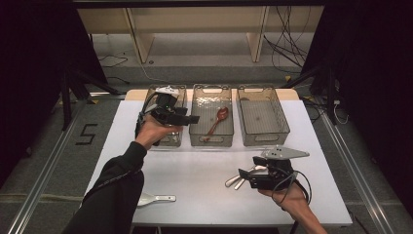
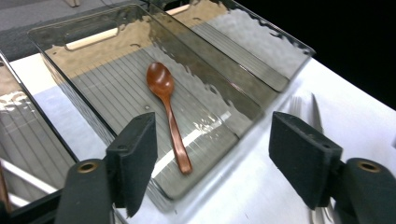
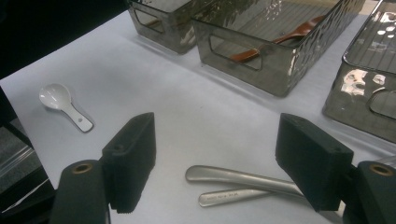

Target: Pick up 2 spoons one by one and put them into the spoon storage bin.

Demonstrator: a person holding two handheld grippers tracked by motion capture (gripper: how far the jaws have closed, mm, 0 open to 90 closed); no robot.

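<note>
Over the middle bin (image 1: pixel 211 141) | our left gripper (image 2: pixel 212 158) gapes empty, wooden spoon (image 2: pixel 167 116) lying inside | right gripper (image 3: pixel 219 170) wide above metal handles (image 3: pixel 243 179) | risk: crossed handles, we lift both.

We are looking at a lab or recording studio rather than a home. The white desk (image 1: pixel 204 175) stands on a grey floor between metal rails (image 1: pixel 44 170), with a number five taped to the floor (image 1: pixel 86 133) beside it. Black curtains close off both sides, black stand legs (image 1: pixel 73 83) brace outward, and loose cables (image 1: pixel 287 44) trail across the floor behind. Beyond them stands a bare wooden bench frame (image 1: pixel 195 24). Three identical clear bins (image 1: pixel 263 134) sit in a neat row.
</note>
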